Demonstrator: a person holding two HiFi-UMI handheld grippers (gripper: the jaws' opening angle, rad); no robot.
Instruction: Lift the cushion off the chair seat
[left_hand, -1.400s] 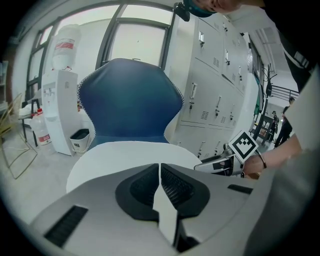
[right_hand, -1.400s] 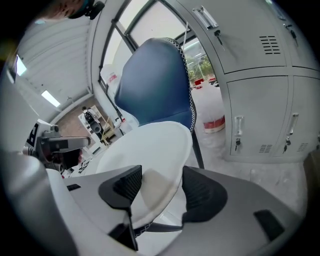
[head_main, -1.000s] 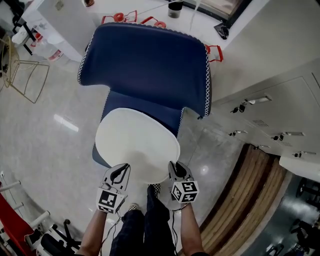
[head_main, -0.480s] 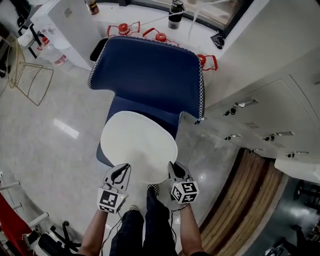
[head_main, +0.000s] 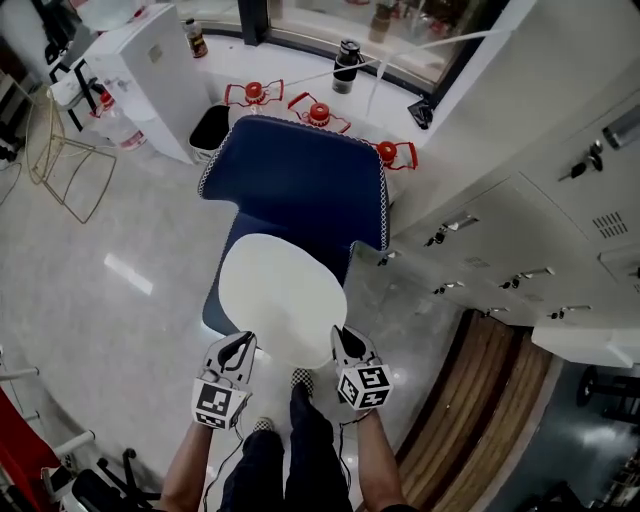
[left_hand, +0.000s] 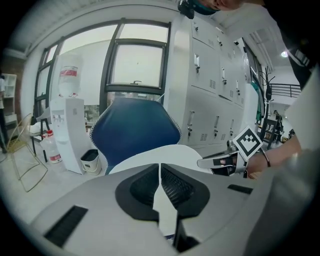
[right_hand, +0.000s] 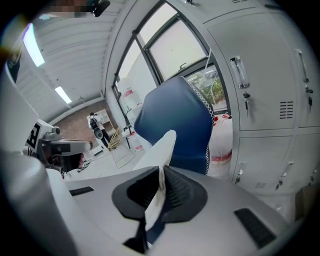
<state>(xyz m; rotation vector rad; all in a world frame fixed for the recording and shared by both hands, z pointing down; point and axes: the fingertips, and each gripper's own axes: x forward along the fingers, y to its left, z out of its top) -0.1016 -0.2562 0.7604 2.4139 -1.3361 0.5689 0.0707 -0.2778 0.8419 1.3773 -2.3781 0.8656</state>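
- White fabric marks the cushion (head_main: 283, 295), a rounded pad spread over the seat of the blue chair (head_main: 295, 180). Its far edge lies near the backrest and its near edge is drawn toward the person.
- The left gripper (head_main: 240, 342) is clamped on the near-left rim. In the left gripper view a thin white strip is pinched between its ribbed pads.
- The right gripper (head_main: 340, 338) is likewise closed on the near-right rim, and in the right gripper view the cushion's edge rises from between its jaws.
- The two grips are set apart along the front edge, probably so that a wide, soft pad can be carried evenly and not left to fold or swing from one corner.
- Both grippers are angled forward and somewhat downward, which lets the pads bite the thin rim from the front (the only edge within easy reach of someone standing at the seat).
- The lift is judged to be under way. The near edge appears raised in the left gripper view, but whether the far edge is clear of the seat cannot be told from overhead.
- The lockers (head_main: 500, 230) stand well apart to the right of the chair.
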